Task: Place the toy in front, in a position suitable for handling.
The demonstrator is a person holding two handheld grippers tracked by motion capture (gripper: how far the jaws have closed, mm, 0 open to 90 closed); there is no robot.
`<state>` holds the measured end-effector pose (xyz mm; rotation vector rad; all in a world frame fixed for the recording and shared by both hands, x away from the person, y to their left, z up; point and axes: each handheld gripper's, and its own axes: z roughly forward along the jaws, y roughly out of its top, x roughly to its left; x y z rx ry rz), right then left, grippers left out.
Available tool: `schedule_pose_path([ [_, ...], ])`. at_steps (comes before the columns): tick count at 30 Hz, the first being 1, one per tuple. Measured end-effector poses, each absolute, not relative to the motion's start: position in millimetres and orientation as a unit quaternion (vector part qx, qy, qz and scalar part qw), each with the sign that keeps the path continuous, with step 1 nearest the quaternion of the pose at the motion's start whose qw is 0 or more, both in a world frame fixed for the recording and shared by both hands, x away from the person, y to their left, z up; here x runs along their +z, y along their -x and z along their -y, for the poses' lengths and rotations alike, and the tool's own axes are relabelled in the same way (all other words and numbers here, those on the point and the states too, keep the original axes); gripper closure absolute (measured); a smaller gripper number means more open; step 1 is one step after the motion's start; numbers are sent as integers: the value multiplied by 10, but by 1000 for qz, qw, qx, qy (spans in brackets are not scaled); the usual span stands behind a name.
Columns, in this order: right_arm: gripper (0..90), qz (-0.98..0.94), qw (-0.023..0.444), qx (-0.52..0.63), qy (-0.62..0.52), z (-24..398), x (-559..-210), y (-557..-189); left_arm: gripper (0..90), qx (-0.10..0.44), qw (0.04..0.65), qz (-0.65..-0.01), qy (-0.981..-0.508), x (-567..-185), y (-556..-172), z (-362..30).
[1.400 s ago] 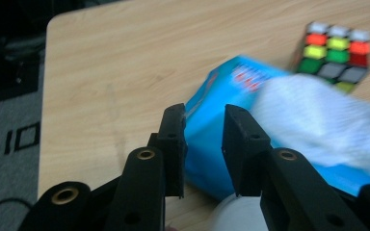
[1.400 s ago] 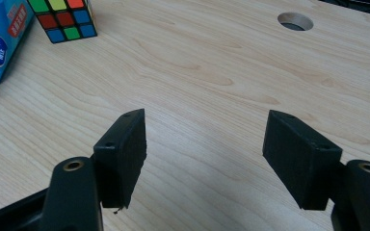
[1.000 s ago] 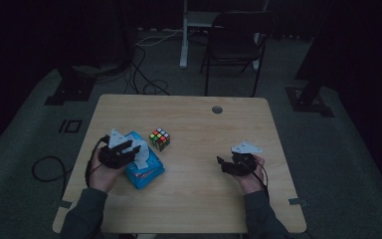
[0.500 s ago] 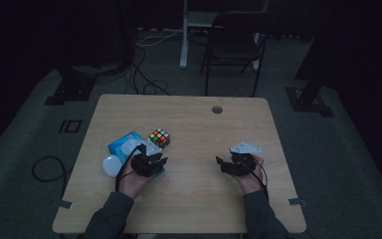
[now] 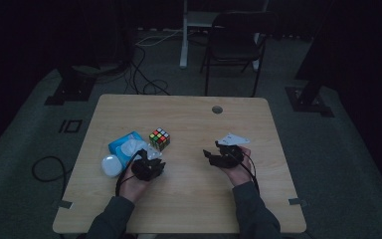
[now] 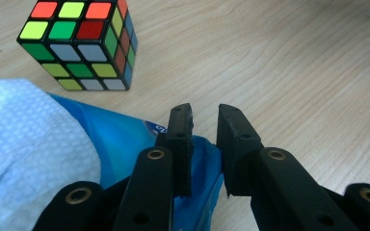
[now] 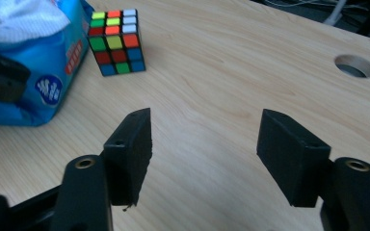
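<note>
**Left gripper narrowing over the corner of the tissue pack**

I am holding the left gripper (image 6: 204, 113) low at the near corner of the blue tissue pack (image 6: 120, 139). Its jaws have just been closing and are standing a narrow gap apart, wrapper showing through the gap, pads not yet pressing. I am judging the low approach as lining up a pinch on that corner. The white tissue (image 6: 29, 134) is sticking up beside it, and the puzzle cube (image 6: 82, 43) is sitting just beyond. I am keeping the right gripper (image 7: 207, 130) well apart over the bare table (image 7: 250, 57), jaws wide, gripping nothing.
</note>
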<state>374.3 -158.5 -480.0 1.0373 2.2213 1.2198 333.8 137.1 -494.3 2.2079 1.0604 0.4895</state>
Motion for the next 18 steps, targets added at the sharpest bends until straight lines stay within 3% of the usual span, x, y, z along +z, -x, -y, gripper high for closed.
schedule_pose_path([
  [8,428,-798,181,453,-354,1385,-4712,-3892,770,179,328,-415,-830,-4956,-3213,-1511],
  [18,403,-813,169,450,-328,1002,-4669,-4059,771,191,337,-428,-816,-4989,-3057,-1727],
])
